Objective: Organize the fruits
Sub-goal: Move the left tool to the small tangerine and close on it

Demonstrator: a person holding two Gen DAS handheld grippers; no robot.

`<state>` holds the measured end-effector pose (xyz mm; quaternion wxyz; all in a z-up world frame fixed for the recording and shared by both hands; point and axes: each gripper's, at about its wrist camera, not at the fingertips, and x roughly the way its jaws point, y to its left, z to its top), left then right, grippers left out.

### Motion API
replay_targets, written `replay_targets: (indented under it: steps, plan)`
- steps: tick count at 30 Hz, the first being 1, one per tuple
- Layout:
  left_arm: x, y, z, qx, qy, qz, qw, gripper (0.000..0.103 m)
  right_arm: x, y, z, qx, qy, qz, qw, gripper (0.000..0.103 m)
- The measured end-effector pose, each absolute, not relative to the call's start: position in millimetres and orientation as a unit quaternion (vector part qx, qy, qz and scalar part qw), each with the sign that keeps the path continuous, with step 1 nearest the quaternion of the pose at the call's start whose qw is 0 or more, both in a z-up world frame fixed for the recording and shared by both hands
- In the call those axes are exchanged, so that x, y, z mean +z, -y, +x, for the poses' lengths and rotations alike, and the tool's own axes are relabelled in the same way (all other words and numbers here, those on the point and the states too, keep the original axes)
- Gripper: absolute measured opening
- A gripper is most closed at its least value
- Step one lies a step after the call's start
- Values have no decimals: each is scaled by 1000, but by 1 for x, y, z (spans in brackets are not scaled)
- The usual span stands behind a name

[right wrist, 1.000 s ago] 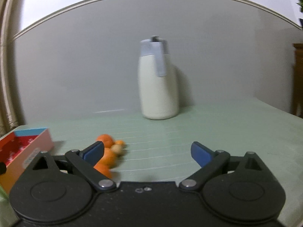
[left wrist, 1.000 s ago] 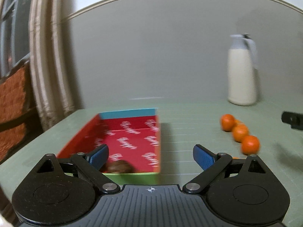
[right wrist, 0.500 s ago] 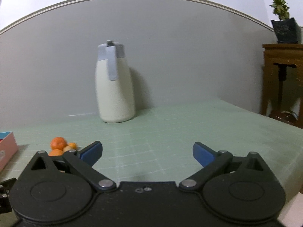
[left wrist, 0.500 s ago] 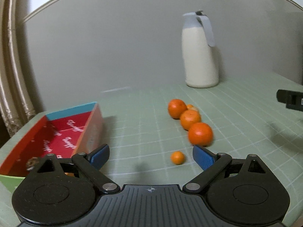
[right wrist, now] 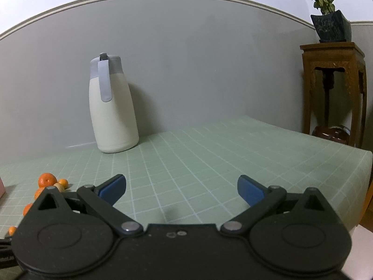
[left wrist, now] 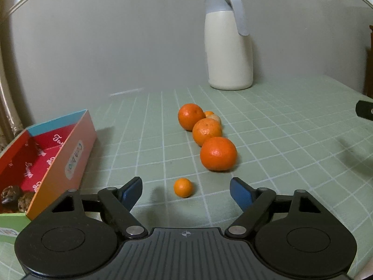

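Note:
In the left wrist view a small orange fruit [left wrist: 183, 187] lies on the green grid cloth between the blue fingertips of my left gripper [left wrist: 185, 191]. Its jaws are closing and stand apart from the fruit on both sides. Behind it three larger oranges [left wrist: 218, 153] lie in a row, with two small pale fruits [left wrist: 213, 117] at the far end. A red box [left wrist: 46, 154] on the left holds dark round fruits [left wrist: 16, 197]. My right gripper [right wrist: 181, 190] is open over bare cloth, with the oranges [right wrist: 47, 179] at its lower left.
A cream jug with a grey lid [left wrist: 227, 44] stands at the back by the wall. The table edge [right wrist: 363, 163] drops off on the right, beside a wooden stand [right wrist: 333, 88] with a potted plant [right wrist: 328, 23]. A dark part of the other gripper [left wrist: 364, 112] shows at the right.
The left wrist view swung from the red box to the row of oranges and came nearer the small fruit; its jaws have narrowed. The right wrist view swung right, away from the fruit.

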<state>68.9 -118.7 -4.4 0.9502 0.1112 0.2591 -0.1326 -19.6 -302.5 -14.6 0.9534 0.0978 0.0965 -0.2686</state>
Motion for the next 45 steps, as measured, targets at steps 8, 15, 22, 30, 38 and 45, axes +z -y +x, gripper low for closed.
replay_targets:
  steps: [8, 15, 22, 30, 38, 45]
  plan:
    - [-8, 121, 76, -138, -273, 98, 947, 72, -15, 305, -17, -262, -103, 100, 954, 102]
    - [-8, 124, 72, -148, -267, 101, 947, 51, -13, 303, -15, -254, -103, 103, 956, 102]
    - [-8, 125, 68, -163, -267, 93, 945, 35, -13, 302, -13, -248, -106, 104, 957, 102]
    - [-8, 124, 72, -166, -272, 79, 945, 30, -13, 303, -12, -244, -111, 112, 957, 102]
    - [-8, 124, 78, -176, -275, 66, 943, 29, -14, 304, -10, -240, -116, 112, 957, 102]
    - [-9, 130, 70, -176, -262, 94, 944, 19, -13, 300, -9, -244, -108, 108, 958, 102]
